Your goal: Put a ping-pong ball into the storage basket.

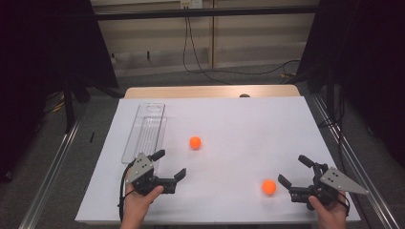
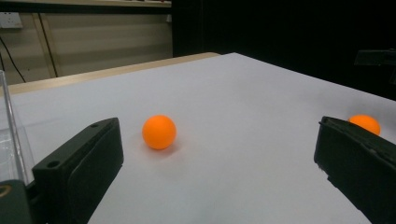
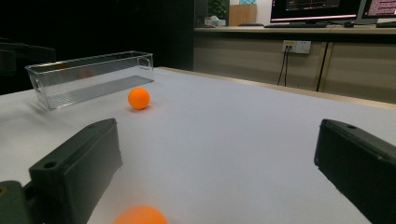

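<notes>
Left gripper (image 1: 171, 164) jaws wide, empty, lower left of high view. Right gripper (image 1: 296, 171) jaws wide, empty, lower right. Small orange ball (image 1: 269, 186) just left of right gripper on white worktop (image 1: 239, 124); second orange ball (image 1: 195, 142) mid-frame, beside clear plastic rectangular tray (image 1: 143, 131).

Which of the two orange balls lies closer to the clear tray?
The orange ball near the table's middle, just right of the clear tray. The other ball sits far off, beside the right gripper.
</notes>
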Demonstrator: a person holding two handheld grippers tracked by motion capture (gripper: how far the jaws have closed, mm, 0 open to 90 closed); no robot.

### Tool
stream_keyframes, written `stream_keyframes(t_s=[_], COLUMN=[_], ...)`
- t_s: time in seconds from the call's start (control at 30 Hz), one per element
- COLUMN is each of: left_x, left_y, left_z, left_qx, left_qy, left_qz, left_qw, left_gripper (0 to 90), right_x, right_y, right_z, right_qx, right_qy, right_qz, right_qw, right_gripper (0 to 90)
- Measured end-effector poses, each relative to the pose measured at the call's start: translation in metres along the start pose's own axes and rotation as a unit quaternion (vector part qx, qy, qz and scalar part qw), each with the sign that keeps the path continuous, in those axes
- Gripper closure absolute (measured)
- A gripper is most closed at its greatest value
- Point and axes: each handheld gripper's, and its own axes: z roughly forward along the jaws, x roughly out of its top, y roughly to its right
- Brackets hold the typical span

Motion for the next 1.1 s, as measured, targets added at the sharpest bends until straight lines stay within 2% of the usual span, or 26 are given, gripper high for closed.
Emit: stream_keyframes(t_s=[0.63,0.8,0.83,1.1], left_x=[0.003,0.003,0.003,0.004], left_y=[0.008,0.011,0.012,0.017], left_z=[0.016,0.02,0.022,0.03], left_qx=[-0.018,-0.018,-0.021,-0.032], left_qy=[-0.018,-0.021,-0.023,-0.03], left_qz=[0.01,0.001,0.008,0.009], left_qw=[0.9996,0.9996,0.9995,0.999], left_gripper=[1.4,1.4,1.4,1.4], right_x=[0.0,0.0,0.0,0.0], right_y=[-0.001,-0.001,-0.001,-0.001], right_z=[0.0,0.0,0.0,0.0], right_qx=[0.003,0.002,0.003,0.003], right_qy=[0.0,0.001,0.0,0.002], right_qz=[0.0,-0.001,-0.001,-0.001], right_qw=[1.0,1.0,1.0,1.0], right_gripper=[0.2,0.1,0.1,0.0])
